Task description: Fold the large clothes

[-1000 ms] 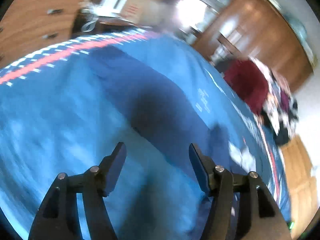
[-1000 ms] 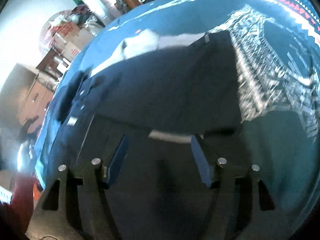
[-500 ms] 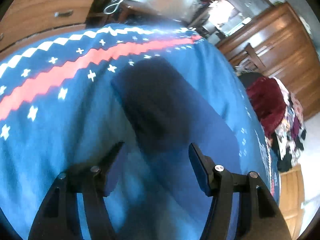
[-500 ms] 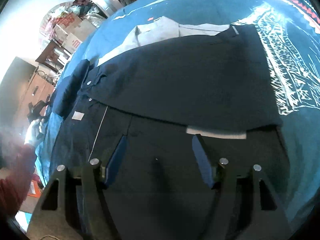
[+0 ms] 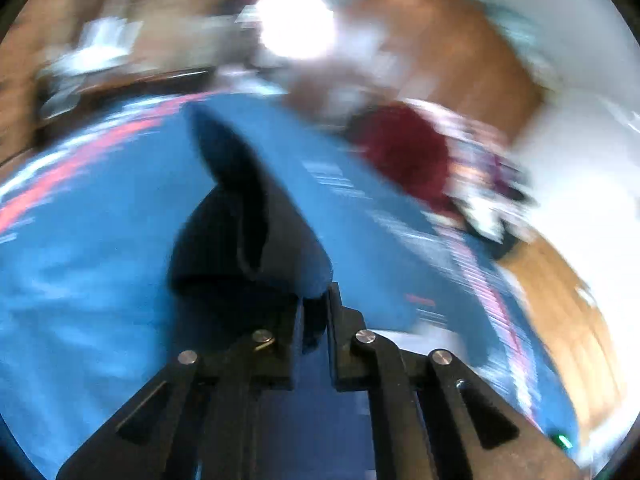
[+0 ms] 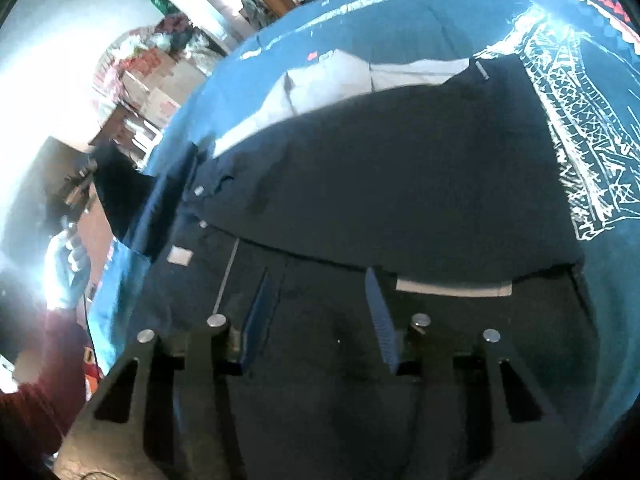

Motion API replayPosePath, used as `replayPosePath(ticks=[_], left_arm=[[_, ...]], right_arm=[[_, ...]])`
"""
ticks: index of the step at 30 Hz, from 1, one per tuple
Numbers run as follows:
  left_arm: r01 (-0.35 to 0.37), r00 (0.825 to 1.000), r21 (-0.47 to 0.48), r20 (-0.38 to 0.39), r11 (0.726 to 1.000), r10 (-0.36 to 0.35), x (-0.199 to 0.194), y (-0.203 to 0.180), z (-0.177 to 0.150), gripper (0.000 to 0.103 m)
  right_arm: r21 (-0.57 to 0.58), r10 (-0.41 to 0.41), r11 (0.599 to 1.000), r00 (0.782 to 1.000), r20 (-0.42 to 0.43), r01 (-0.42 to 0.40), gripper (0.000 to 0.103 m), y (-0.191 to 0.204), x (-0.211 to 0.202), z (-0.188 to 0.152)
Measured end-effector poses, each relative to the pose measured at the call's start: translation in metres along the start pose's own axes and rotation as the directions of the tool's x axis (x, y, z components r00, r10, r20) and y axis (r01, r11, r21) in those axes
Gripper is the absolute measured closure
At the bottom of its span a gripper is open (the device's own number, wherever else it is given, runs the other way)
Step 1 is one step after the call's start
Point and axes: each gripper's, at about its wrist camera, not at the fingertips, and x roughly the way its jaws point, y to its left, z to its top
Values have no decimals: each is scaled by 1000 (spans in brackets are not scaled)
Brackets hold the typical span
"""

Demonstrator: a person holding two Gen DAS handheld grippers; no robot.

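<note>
A large dark navy garment with buttons lies on the blue patterned spread, its upper part folded over and a pale grey lining showing beyond. My right gripper hovers open just above the garment's lower panel, near a white label strip. In the blurred left wrist view my left gripper is shut on a dark navy sleeve, which hangs up off the blue spread. The same sleeve appears raised at the garment's left edge.
A gloved hand with a dark red sleeve is at the left. A pile of red and patterned clothes lies past the spread's far edge. Wooden furniture and stacked boxes surround the bed.
My left gripper went from open over the sleeve to shut on it and lifted it; its view swings fast. The right gripper stays open and has hardly moved.
</note>
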Motion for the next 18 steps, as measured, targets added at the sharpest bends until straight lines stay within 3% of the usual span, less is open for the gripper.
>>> replayPosePath(ticks=[2, 3, 4, 5, 6, 8, 10, 11, 13, 16, 18], left_arm=[[177, 984, 54, -27, 983, -176, 15, -76, -18, 92], [274, 961, 75, -51, 959, -271, 28, -121, -35, 83], [325, 945, 74, -69, 943, -320, 36, -143, -46, 59], [409, 908, 55, -128, 911, -400, 54, -172, -68, 48], [453, 879, 39, -189, 891, -438, 70, -193, -88, 39], [466, 853, 32, -281, 884, -439, 91, -213, -123, 41], [453, 840, 4, -335, 891, -426, 99, -209, -149, 41], [435, 845, -5, -341, 900, -411, 98, -202, -156, 41], [374, 875, -15, -327, 927, -358, 86, -174, -165, 41], [210, 945, 34, -263, 977, -194, 59, -122, -165, 40], [119, 964, -45, -236, 992, -126, 51, -73, -165, 40]], right_arm=[[17, 18, 1000, 1000, 25, -18, 55, -4, -10, 2], [28, 29, 999, 999, 34, -30, 54, -7, -14, 2], [44, 44, 998, 998, 37, -46, 54, -13, -17, 2], [66, 62, 996, 997, 36, -65, 52, -20, -20, 2], [90, 76, 993, 996, 36, -79, 48, -28, -23, 2], [123, 92, 988, 995, 42, -96, 46, -40, -28, 2], [145, 120, 981, 992, 47, -126, 46, -53, -31, 3], [152, 131, 979, 990, 43, -136, 45, -56, -29, 4], [160, 147, 976, 989, 36, -151, 45, -64, -23, 11], [157, 176, 972, 984, 21, -177, 45, -69, -5, 29], [177, 210, 962, 978, 4, -208, 45, -74, 11, 43]])
